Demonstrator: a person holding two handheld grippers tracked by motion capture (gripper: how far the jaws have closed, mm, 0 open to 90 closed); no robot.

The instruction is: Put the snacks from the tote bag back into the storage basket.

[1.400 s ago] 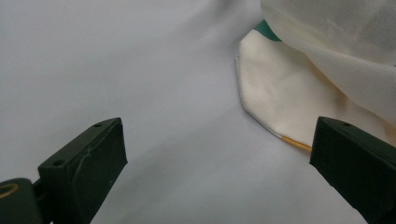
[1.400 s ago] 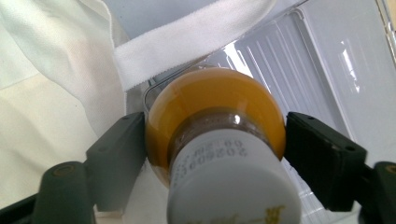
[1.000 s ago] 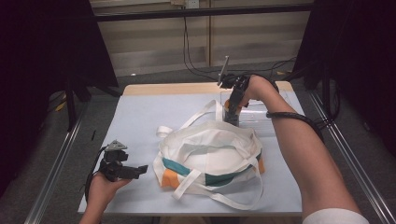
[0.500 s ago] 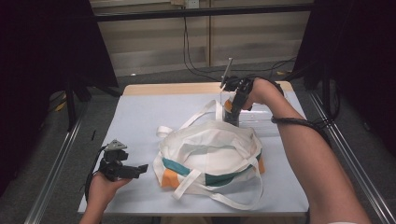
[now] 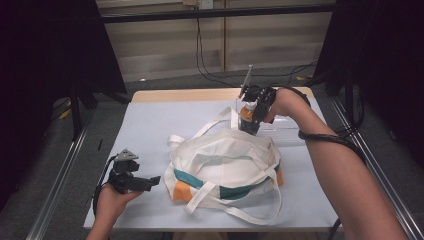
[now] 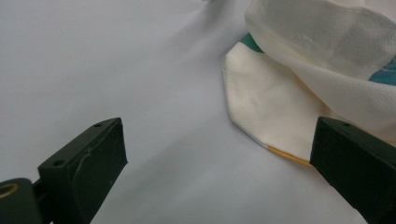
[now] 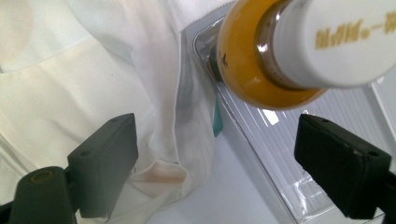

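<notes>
Near edge first: left gripper rests on bare table with plenty of room, jaws wide and empty, just beside the bag (white cloth, teal and orange patches). Farther back, right gripper has just been opening, nothing clamped, by the orange bottle standing in a clear tray. The white cap's gold lettering is unreadable.

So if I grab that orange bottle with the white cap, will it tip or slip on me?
The bottle looks tall and narrow, standing in a clear tray, so a sideways nudge may well tip it. Its body looks smooth and glossy, so probably slippery. It appears full, likely heavy for its size. The right gripper stands open beside it, the tote bag close by.
</notes>
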